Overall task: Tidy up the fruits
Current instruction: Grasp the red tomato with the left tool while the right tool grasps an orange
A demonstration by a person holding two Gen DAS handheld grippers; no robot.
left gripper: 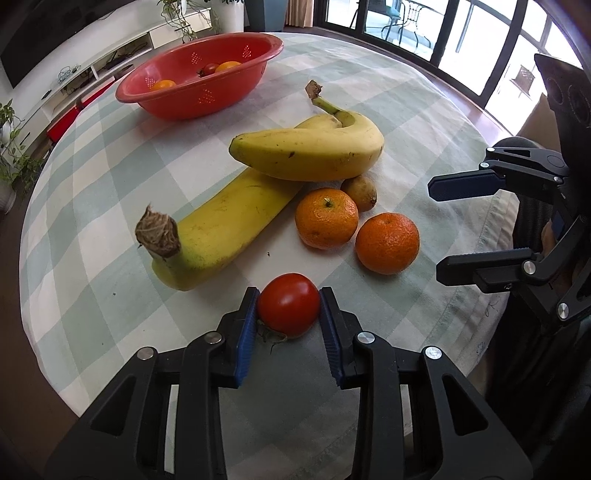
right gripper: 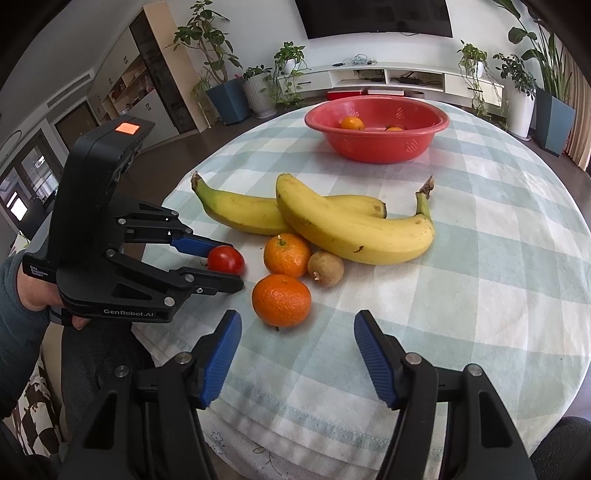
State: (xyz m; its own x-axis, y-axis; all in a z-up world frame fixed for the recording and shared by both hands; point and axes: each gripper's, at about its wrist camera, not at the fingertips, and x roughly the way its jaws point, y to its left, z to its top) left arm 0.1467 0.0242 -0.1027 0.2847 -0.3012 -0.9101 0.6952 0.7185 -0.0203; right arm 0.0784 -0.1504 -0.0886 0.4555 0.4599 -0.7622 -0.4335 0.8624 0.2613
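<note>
Left gripper (left gripper: 289, 301) is closed onto the tomato (left gripper: 289, 304); both blue pads (left gripper: 246, 332) press its sides, and the fruit sits low over the tablecloth (left gripper: 110, 184) near the table's near edge. Whether it touches the cloth, cannot tell. Right wrist view confirms the hold from the side: left gripper (right gripper: 227, 264) with the tomato (right gripper: 225, 259) between its fingers, held by a hand in a grey sleeve.

Right of the tomato: 2 bananas (left gripper: 306, 155) crossed, one lying over the other; 2 mandarins (left gripper: 326, 218) just beside each other; 1 small brown fruit (left gripper: 360, 192) (kiwi-like, kind uncertain) touching the far mandarin and tucked against the upper banana.

Right gripper (right gripper: 297, 350) is spread wide and holds nothing; the nearer mandarin (right gripper: 281, 301) lies just ahead of its fingertips, apart from them. Left wrist view shows it at far right (left gripper: 443, 229), fingers parted.

Red bowl (left gripper: 199, 79), far side of table: left wrist view shows 2 mandarins plus 1 tomato inside; right wrist view shows the bowl (right gripper: 376, 129) with only 2 orange fruits above its rim.

Surface: round table, pale green-and-white check cloth. Room: white low cabinet (right gripper: 388, 79) under a dark wall screen, potted plants (right gripper: 291, 66), glass doors (left gripper: 406, 26).
</note>
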